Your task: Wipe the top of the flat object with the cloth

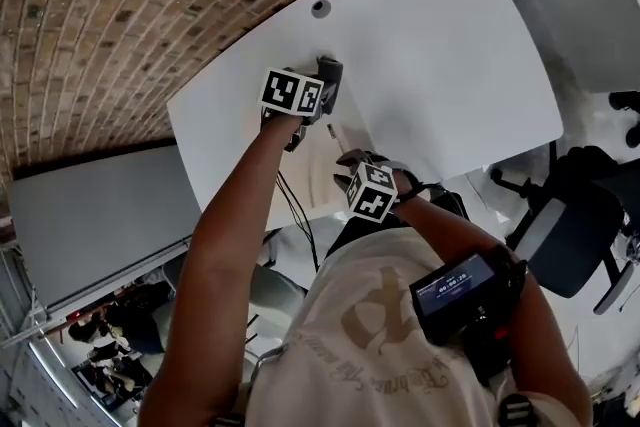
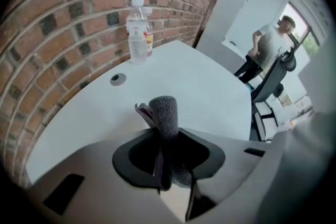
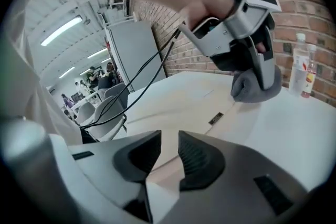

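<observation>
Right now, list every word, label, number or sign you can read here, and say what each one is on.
No text reads clearly.
Chest device screen: light digits, too small to read.
Shirt print: script lettering, upside down and blurred, unreadable.
Bottle labels: too small.
Dark tag on the flat object: too small.
Marker cubes: black-and-white square patterns, no letters.

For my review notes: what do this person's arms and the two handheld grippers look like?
The left gripper and right gripper have light grey bodies with black jaw pads. Each carries a white cube printed with black square markers. Black cables trail from the left one. The person wears a pale, printed, short-sleeved T-shirt.
</observation>
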Demonstrator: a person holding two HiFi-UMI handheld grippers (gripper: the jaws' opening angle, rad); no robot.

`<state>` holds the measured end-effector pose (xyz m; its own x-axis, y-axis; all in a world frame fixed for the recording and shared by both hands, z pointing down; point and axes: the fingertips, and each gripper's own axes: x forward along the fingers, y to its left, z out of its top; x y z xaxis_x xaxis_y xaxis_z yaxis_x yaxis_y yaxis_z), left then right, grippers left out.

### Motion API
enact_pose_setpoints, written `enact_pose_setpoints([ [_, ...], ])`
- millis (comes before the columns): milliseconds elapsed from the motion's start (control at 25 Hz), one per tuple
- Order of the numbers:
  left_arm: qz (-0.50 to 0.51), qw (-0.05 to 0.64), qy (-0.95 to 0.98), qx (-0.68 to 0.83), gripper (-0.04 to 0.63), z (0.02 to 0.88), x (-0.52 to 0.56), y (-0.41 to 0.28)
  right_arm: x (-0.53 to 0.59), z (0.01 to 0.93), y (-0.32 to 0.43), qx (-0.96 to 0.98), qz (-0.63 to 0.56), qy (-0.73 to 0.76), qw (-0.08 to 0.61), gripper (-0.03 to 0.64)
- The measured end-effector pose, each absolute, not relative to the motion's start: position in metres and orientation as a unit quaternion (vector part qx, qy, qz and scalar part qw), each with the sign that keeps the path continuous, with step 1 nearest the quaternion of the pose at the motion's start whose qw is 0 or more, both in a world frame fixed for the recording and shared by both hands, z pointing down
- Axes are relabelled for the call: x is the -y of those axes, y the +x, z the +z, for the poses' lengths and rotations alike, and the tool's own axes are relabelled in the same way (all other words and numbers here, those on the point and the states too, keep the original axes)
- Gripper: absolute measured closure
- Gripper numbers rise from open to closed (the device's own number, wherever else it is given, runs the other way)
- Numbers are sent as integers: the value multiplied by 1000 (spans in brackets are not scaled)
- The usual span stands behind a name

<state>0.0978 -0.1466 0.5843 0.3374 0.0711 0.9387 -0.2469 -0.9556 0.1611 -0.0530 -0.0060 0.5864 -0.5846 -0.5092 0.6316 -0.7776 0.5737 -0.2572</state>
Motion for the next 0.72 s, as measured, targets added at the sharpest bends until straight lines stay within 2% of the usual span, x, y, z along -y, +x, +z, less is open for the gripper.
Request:
enact_pose_setpoints([
  [160,620,77,780,17,483,606,164,114,-2,588,-54,839,281,392,251,546],
  [360,673,42,737,-41,483,624,164,121,-15,605,-58,820,322,389,270,554],
  [440,685,25,725,-69,483,629,159,118,-16,609,-57,810,342,396,264,578],
  [720,703,-63,689,-164,483,644,160,116,-9,607,-54,783,380,416,263,592],
])
